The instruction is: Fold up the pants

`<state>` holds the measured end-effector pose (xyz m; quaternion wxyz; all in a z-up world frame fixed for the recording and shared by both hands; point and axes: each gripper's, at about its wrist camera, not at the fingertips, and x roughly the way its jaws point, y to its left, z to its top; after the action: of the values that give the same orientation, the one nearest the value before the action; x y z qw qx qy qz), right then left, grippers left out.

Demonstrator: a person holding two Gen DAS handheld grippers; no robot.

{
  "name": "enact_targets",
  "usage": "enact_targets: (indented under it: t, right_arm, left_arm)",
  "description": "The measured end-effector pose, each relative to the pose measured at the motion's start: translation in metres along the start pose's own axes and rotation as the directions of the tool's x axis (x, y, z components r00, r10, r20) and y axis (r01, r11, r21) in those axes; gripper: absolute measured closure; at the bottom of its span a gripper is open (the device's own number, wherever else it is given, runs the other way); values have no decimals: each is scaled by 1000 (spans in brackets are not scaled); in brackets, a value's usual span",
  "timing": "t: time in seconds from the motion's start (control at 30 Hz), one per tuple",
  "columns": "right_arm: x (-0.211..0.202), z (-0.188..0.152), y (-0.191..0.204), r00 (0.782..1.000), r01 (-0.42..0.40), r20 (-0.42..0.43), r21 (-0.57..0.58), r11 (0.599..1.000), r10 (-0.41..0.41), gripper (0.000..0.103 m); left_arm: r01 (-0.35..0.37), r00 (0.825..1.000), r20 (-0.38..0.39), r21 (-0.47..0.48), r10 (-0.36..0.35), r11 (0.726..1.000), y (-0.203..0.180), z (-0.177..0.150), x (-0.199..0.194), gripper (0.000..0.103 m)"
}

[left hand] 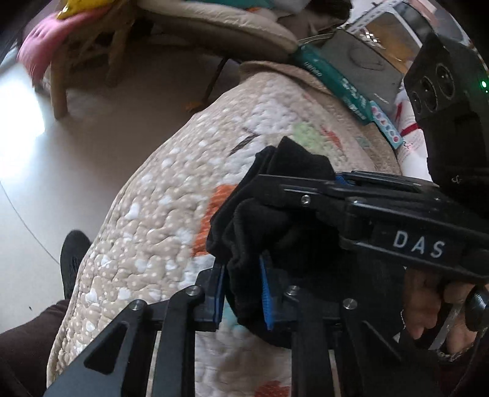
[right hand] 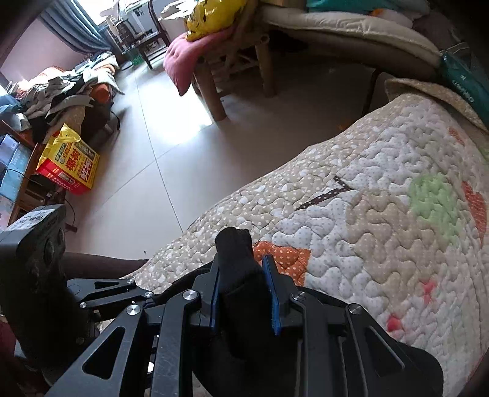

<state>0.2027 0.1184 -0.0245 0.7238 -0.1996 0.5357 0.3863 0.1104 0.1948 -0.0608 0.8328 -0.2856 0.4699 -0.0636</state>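
Pale floor tiles (right hand: 171, 100) spread across a lived-in room, with a wooden chair (right hand: 214, 76) carrying a pink cushion (right hand: 180, 58) and a yellow bag (right hand: 211, 16) in the background. Against the far left wall sits a heap of clothes (right hand: 70, 88) and a red and yellow box (right hand: 68, 168) on the floor. Nearer the cameras lies a quilted blanket (right hand: 382, 220) in beige and white with orange, green and red patches, covering the surface being worked on; what lies beneath it cannot be told.

Black pants (left hand: 259, 226) are bunched above the quilted blanket, gripped from two sides. The left hand-held gripper (left hand: 243, 293) has its blue-padded fingers (left hand: 265, 293) closed narrowly on a thick fold of the black cloth. The right hand-held gripper (right hand: 244, 293) also has its blue pads pressed against a wad of the same fabric, which pokes up between them like a rounded tip. In the left view the right hand-held gripper crosses the picture from the right, its body marked with white letters, pinching the pants just above the left one. A person's hand (left hand: 428, 305) holds its handle at the lower right. A dark shoe (left hand: 71, 256) rests on the floor beside the blanket's edge.
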Motion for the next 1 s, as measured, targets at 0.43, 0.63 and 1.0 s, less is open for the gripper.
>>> enact_targets:
  t: [0.43,0.63,1.0]
  right_arm:
    - [-78,-65,-54,993,60,96,132,989,-73,76]
    - [-81,-134,-114,990,102,64,281,954,-125,67]
    - [-149,-201,-154,900,283,147,519,807,-411,41]
  left_arm:
    - [53,998,3,231,-55,972,-124,-29,8,84]
    - [95,993,-99,301,-68,949,-167,-64,46,67]
    - [102,993,-102,414,-66,905,-160,-99,-7,46]
